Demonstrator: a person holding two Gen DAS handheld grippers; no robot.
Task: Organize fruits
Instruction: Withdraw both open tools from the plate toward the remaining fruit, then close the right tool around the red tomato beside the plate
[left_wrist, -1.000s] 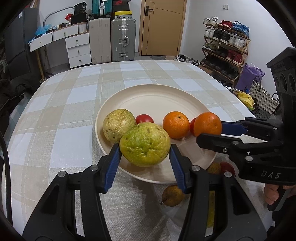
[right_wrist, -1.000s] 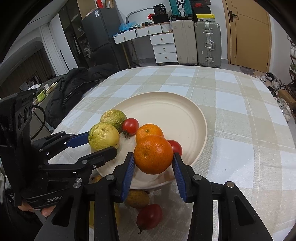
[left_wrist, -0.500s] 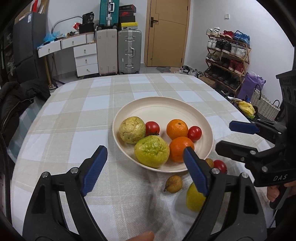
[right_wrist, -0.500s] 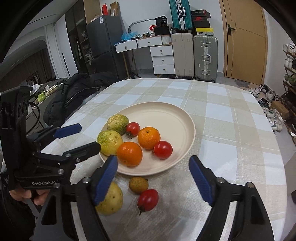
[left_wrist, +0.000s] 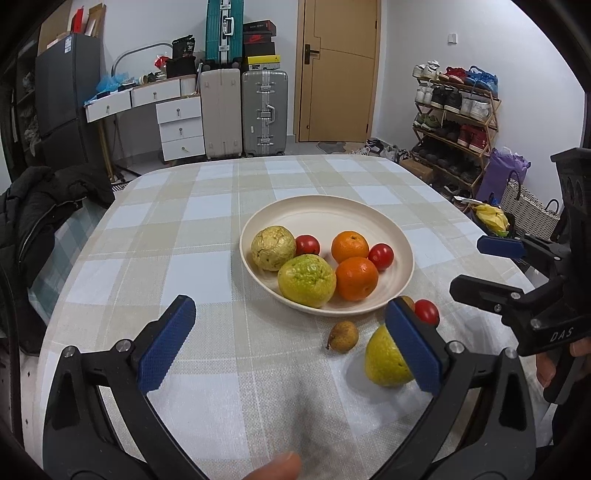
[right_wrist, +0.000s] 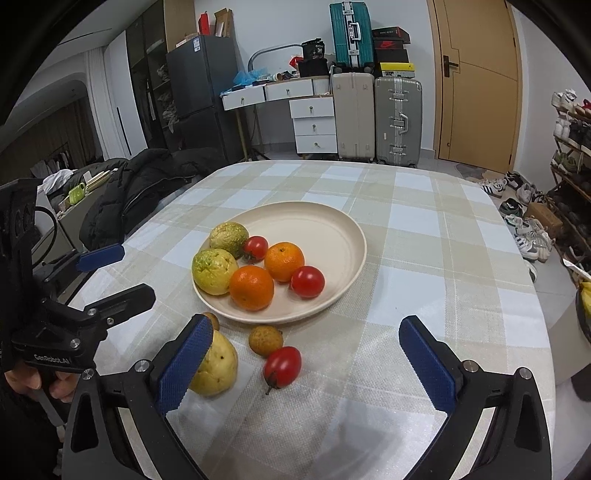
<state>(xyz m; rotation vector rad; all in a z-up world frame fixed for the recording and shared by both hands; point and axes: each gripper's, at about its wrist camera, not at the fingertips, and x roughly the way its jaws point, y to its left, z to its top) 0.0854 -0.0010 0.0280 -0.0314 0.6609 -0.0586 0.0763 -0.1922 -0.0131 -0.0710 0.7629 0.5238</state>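
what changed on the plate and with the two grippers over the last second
Both let go: the left gripper released the green guava and the right gripper released the near orange, each onto the plate. Both then pulled back, and their jaws are opening with nothing between the fingers. The other fruit on the plate and the loose fruit on the tablecloth stayed put.

Room bright, light even and soft from above. My view is sharp in middle. Fisheye bends door (left_wrist: 338, 70) and suitcases (right_wrist: 397, 118) near edges, corners go black. Soft short shadows under fruits on tablecloth (left_wrist: 207, 266). Mild glare on tomato (right_wrist: 307, 281). My near pads (left_wrist: 166, 345) slightly blurred.
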